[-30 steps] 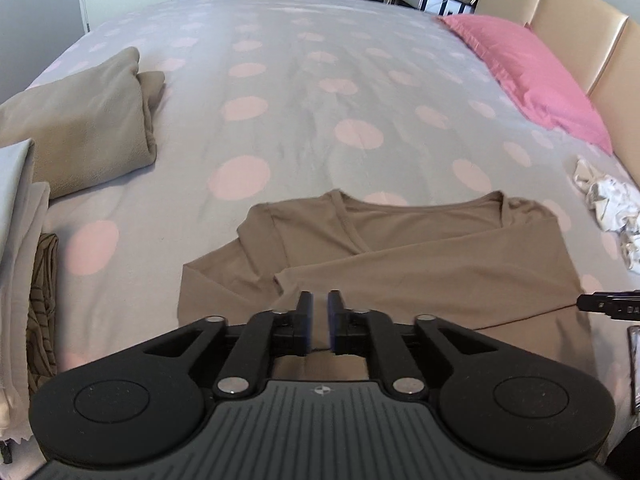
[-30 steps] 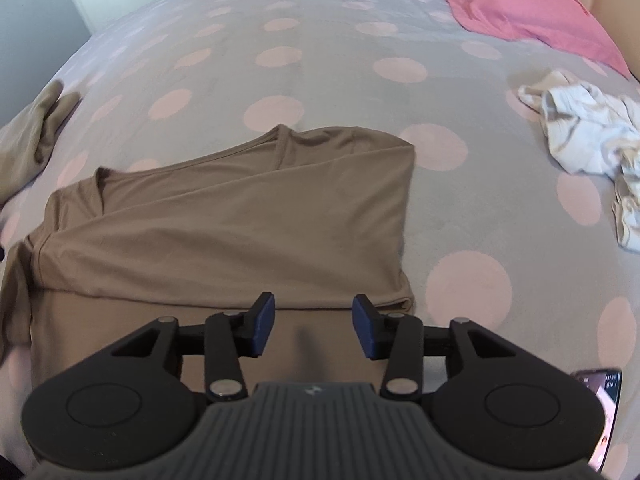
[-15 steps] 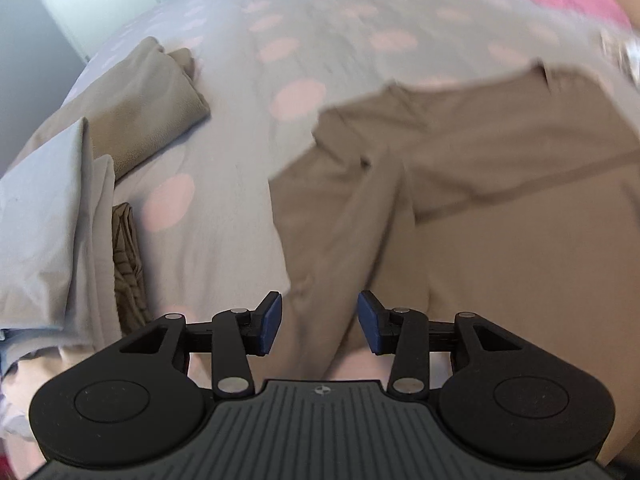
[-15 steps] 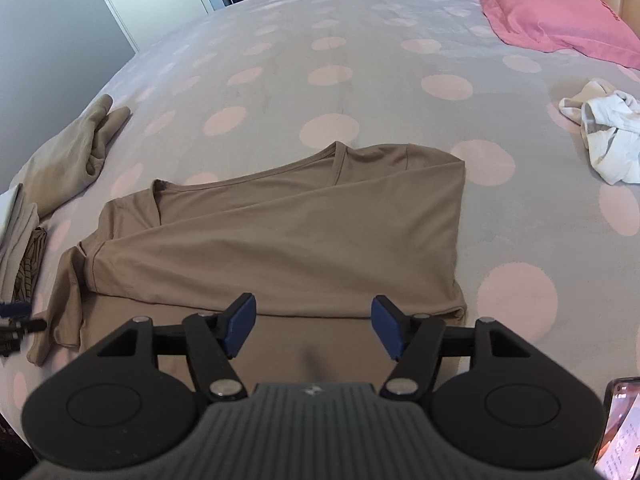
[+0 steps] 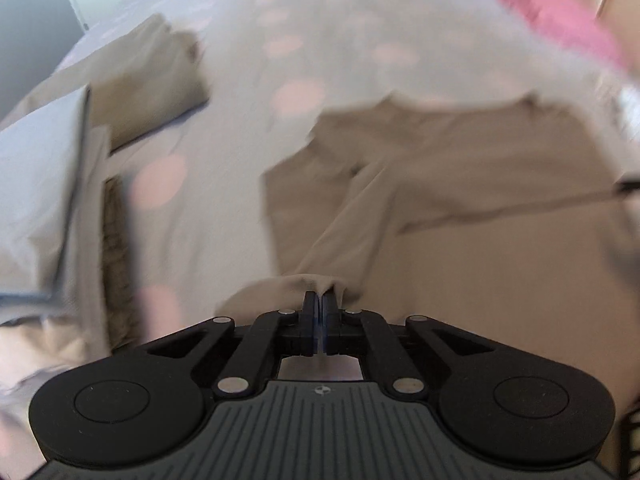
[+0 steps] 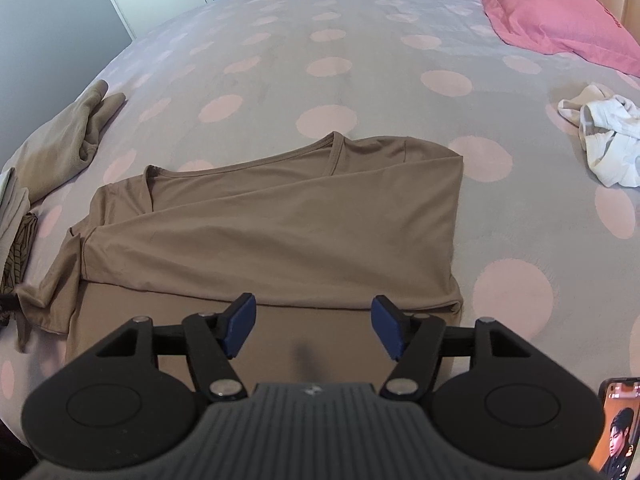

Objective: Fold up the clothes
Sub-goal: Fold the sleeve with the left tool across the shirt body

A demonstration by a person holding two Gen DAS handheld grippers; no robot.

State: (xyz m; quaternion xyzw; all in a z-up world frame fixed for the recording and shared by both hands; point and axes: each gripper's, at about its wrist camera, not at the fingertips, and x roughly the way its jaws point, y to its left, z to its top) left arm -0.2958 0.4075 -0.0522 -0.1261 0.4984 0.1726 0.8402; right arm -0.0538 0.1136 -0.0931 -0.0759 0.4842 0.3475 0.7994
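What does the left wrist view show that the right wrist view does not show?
Only the left wrist view: the left hand-held gripper shut, pinching a bunched sleeve of the brown shirt, though the picture is blurred.

Only the right wrist view: the right hand-held gripper open with nothing between its fingers, white crumpled clothes, a phone.

Both: the brown shirt, the dotted bedspread, the pink pillow.

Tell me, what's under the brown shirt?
The brown shirt lies flat on the spotty bedspread, which shows all around it. One sleeve is folded across on top. Anything beneath the cloth stays hidden.
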